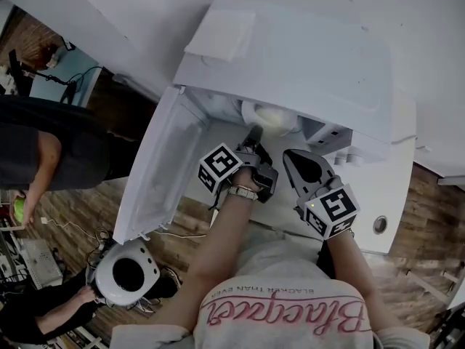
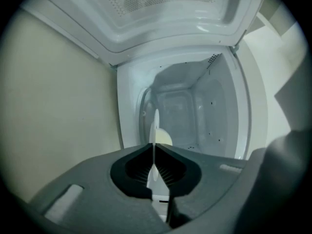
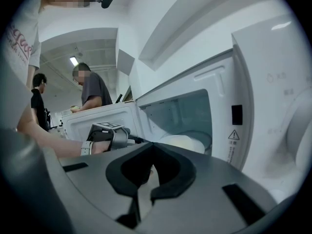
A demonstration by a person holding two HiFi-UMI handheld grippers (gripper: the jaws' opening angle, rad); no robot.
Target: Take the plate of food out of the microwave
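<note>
While the microwave stands with its door swung wide toward 9 o'clock, the left gripper is extended into the cavity. And the grip is on: its jaws are clamped on the near rim of the plate, which is shown edge-on as a thin white line between the pads. The plate is kept inside the cavity, at 12 o'clock from that gripper, and pale yellowish food is carried on it. Whether the plate is resting or lifted cannot be told. Over at 3 o'clock, the right gripper is held just outside the opening, beside the left one. Its jaws are pressed together, with nothing caught between them.
</note>
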